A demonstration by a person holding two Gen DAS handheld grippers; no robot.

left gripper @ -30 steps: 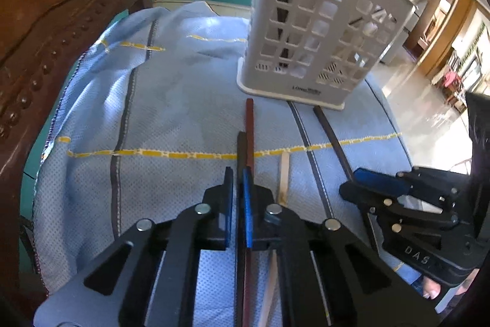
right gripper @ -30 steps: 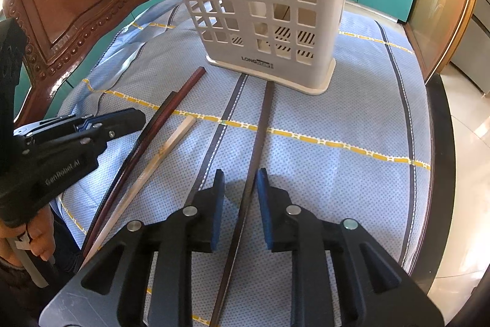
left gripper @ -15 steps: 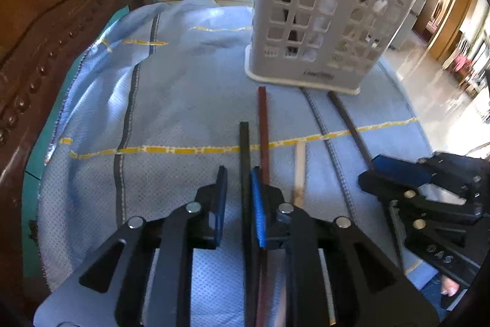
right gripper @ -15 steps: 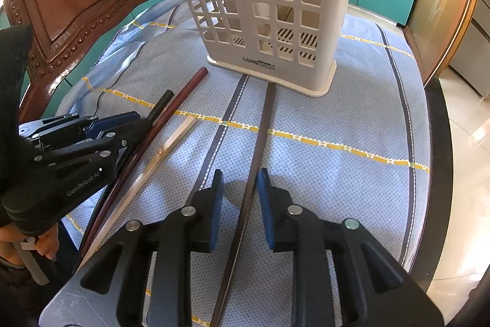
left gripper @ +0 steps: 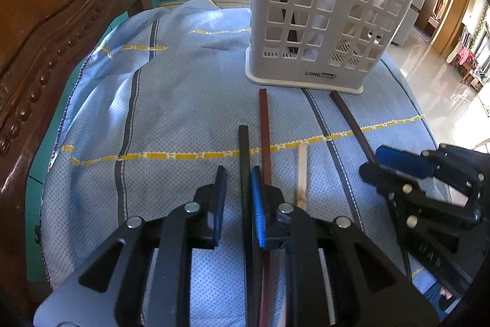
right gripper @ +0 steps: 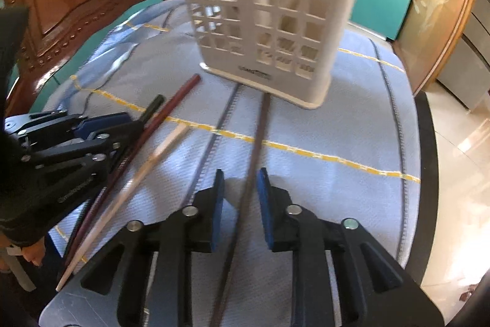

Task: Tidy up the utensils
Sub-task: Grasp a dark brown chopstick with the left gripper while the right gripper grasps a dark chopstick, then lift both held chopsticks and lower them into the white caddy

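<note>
Left tool (left gripper: 238,198) is being held low over the blue cloth (left gripper: 183,112), its jaws spread, with the black stick (left gripper: 244,161) lying between them, close against the right pad. Just right of that stick, the red-brown stick (left gripper: 265,137) and the pale stick (left gripper: 301,170) are lying on the cloth, all pointing toward the basket (left gripper: 324,20). Right tool (right gripper: 240,204) is also being held spread, with the dark brown stick (right gripper: 255,155) running between its jaws without being gripped; that stick's far end is reaching the basket's base. The basket is standing upright on the cloth-covered table, and some dark and pale sticks are being seen through its grid. A carved wooden chair (left gripper: 46,20) is standing at the table's left side. The right-wrist view is being blurred, so fine contact cannot be told.
</note>
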